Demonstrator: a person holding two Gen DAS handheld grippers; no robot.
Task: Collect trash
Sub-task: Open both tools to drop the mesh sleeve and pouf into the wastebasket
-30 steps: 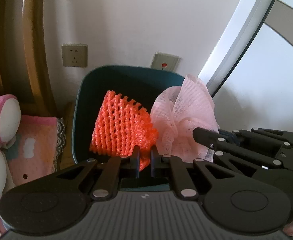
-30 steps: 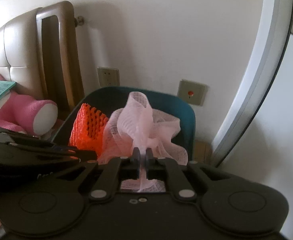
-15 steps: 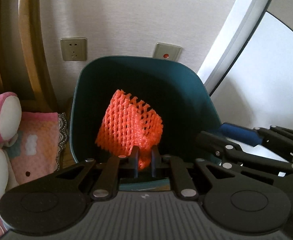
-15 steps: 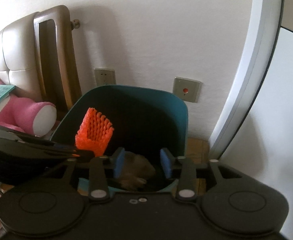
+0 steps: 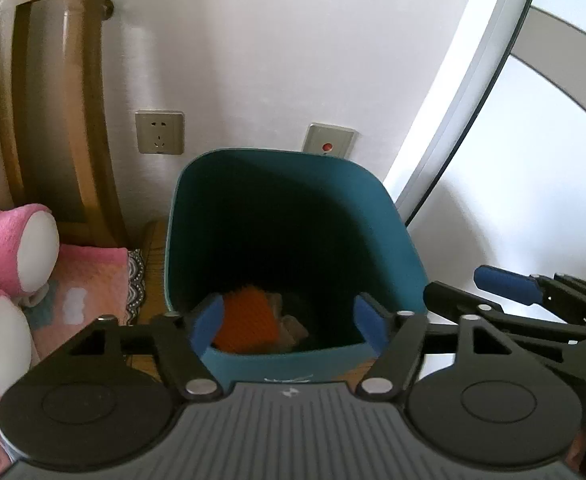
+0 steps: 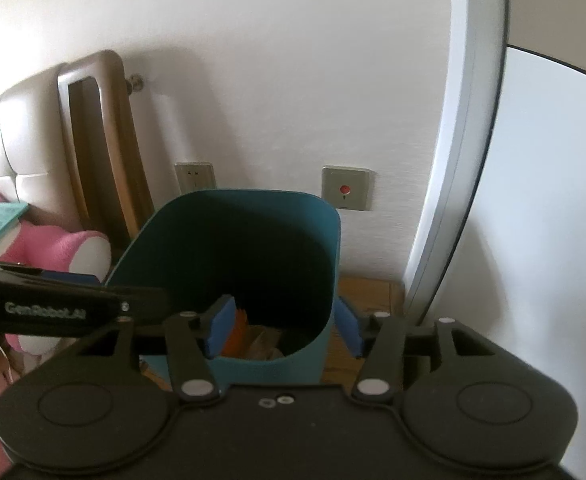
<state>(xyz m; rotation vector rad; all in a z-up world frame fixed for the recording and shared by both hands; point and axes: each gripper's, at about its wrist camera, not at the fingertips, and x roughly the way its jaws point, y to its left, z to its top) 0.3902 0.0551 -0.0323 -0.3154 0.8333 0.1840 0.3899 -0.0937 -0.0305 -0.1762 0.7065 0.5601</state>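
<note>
Left wrist view: orange foam net point(image 5: 245, 320) lies at the bottom of the teal bin point(image 5: 389, 240), below and ahead of the left gripper point(image 5: 289, 322); its jaws are opening, nothing between them. Right gripper point(image 6: 283, 330) beside it, straddling the bin's near corner, jaws also opening and empty. Left one sits nearer the net. Wall close behind the bin, pink plush toy point(image 5: 17, 248) to the left; free room is upward and back.

Teal bin point(image 5: 293, 200) holds orange net foam point(image 5: 245, 320) between blue pads point(image 5: 207, 322); pink plush toy point(image 5: 9, 248) left of the jaws
</note>
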